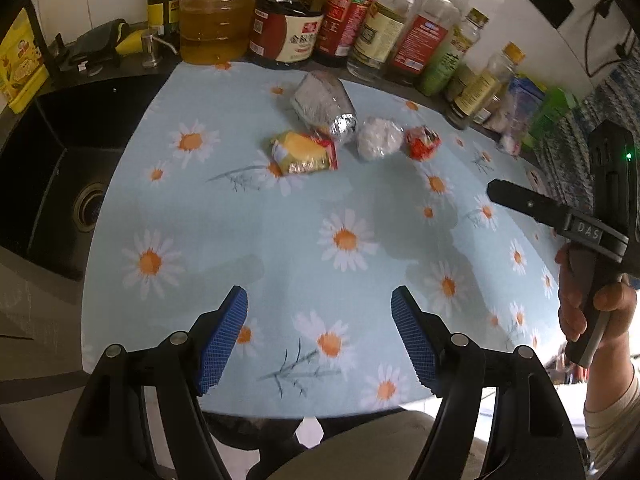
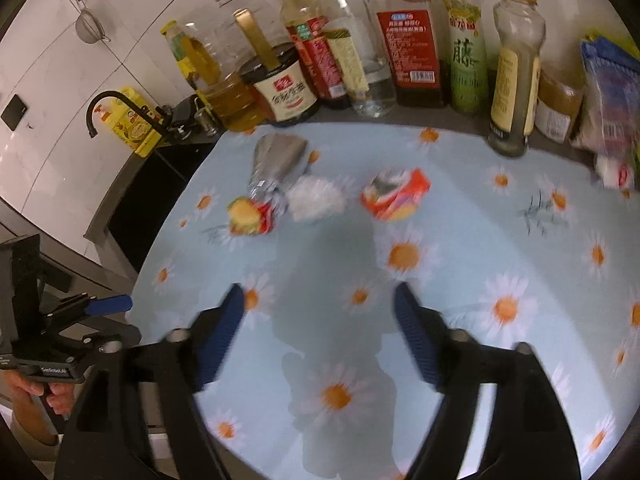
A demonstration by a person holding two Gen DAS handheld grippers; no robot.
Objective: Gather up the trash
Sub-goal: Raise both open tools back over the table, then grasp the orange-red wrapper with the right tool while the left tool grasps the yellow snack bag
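Note:
Several pieces of trash lie on the daisy-print cloth (image 1: 280, 248): a silver foil bag (image 1: 325, 106), a yellow and red wrapper (image 1: 304, 153), a crumpled white plastic ball (image 1: 378, 138) and a red wrapper (image 1: 422, 142). They also show in the right wrist view: foil bag (image 2: 276, 164), yellow wrapper (image 2: 250, 216), white ball (image 2: 316, 198), red wrapper (image 2: 396, 196). My left gripper (image 1: 319, 304) is open and empty, well short of the trash. My right gripper (image 2: 319, 300) is open and empty, also short of it. The right gripper's body shows at the right of the left wrist view (image 1: 560, 216).
A row of oil and sauce bottles (image 1: 360, 20) stands along the back wall. A black sink (image 1: 60, 168) lies to the left with a faucet (image 2: 116, 108). Packets (image 2: 608, 112) sit at the back right. The table's front edge is close below the grippers.

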